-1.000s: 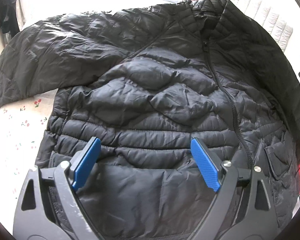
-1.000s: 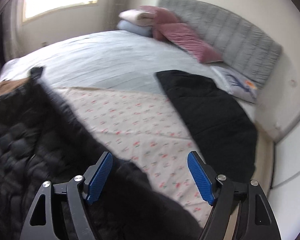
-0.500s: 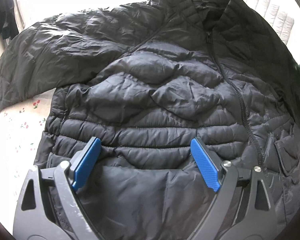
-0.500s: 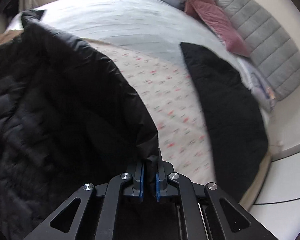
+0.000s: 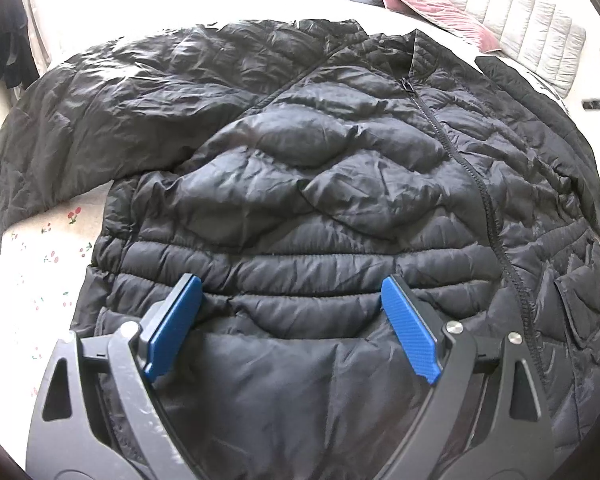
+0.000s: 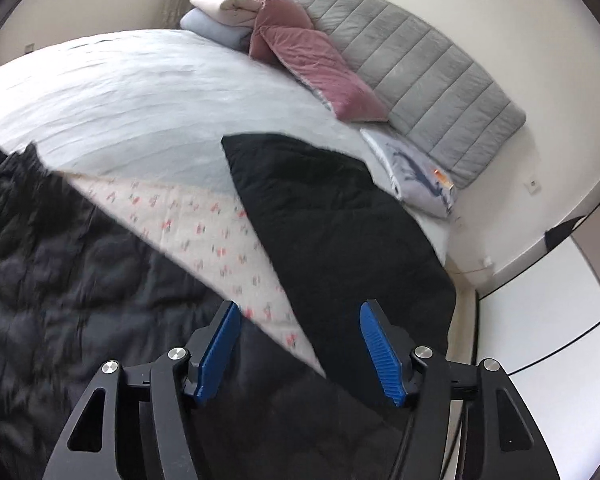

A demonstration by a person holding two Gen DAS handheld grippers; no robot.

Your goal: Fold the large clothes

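Note:
A black quilted puffer jacket (image 5: 320, 184) lies front up on the bed, zipped, one sleeve spread to the left and the other lying along its right side. My left gripper (image 5: 292, 328) is open just above the jacket's lower front, holding nothing. In the right wrist view the jacket's right side (image 6: 60, 280) lies at the left and under my right gripper (image 6: 300, 348), which is open and empty above its edge and the floral sheet (image 6: 204, 232).
A second black garment (image 6: 340, 240) lies on the bed right of the jacket. Pink cushions (image 6: 312, 60), folded blankets (image 6: 224, 12) and a grey padded headboard (image 6: 420, 80) are at the far side. The bed's edge and white floor (image 6: 540, 320) are at the right.
My right gripper was open, then shut on the jacket's right sleeve and carried it over. Now it has let go and stands open again. The left gripper has hardly moved.

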